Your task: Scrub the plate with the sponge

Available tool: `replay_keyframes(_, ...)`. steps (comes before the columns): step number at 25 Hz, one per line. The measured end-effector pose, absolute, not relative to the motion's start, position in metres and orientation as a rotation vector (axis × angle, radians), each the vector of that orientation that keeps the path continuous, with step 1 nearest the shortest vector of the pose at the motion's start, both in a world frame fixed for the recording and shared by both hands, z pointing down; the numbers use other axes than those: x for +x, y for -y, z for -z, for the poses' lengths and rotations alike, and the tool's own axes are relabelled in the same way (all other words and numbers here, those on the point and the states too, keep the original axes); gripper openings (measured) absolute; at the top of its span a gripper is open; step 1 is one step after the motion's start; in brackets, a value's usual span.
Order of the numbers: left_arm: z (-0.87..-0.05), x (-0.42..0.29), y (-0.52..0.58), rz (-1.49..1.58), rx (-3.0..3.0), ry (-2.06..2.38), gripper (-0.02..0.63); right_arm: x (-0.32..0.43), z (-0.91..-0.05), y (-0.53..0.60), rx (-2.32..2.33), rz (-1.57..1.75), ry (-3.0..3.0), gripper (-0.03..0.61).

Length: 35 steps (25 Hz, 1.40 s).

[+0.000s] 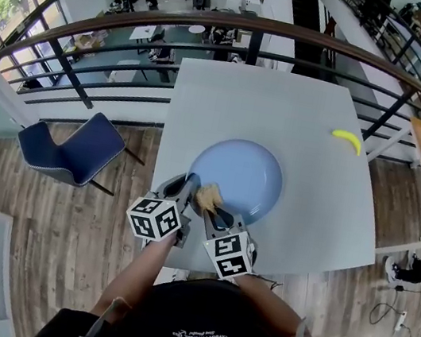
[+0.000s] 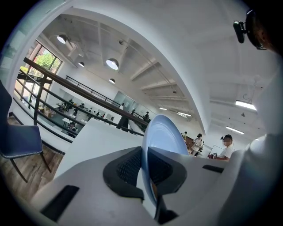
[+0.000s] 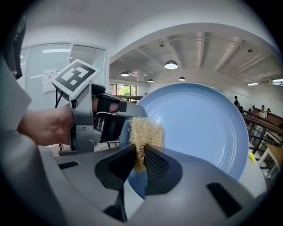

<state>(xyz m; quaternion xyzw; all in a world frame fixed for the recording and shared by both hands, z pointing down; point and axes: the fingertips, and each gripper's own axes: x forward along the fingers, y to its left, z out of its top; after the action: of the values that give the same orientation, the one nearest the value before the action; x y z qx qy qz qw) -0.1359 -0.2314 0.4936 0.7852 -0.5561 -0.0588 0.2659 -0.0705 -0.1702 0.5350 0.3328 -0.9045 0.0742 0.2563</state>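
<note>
Your left gripper is clenched on the near-left rim of the blue plate. The rim runs edge-on between its two pads. Your right gripper is clamped on the tan fibrous sponge, which stands up out of its jaws. The sponge sits at the plate's near-left edge, just beside your left gripper, in front of the plate's inner face. Whether it presses on that face cannot be confirmed. The plate is over the near part of the white table. A banana lies well apart, toward the table's far right. A blue chair stands to the left of the table, on the wood floor.
</note>
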Motion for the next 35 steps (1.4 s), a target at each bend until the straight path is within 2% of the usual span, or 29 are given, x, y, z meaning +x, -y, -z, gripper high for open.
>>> replay_keyframes(27, -0.478, -0.147, 0.229, 0.198, 2.135, 1.508, 0.032, 0.015, -0.522, 0.221, 1.251, -0.218, 2.351, 0.063)
replay_keyframes(35, -0.501, -0.15, 0.225, 0.156, 2.103, 1.502, 0.031, 0.037, -0.523, 0.238, 1.336, -0.191, 2.307, 0.063)
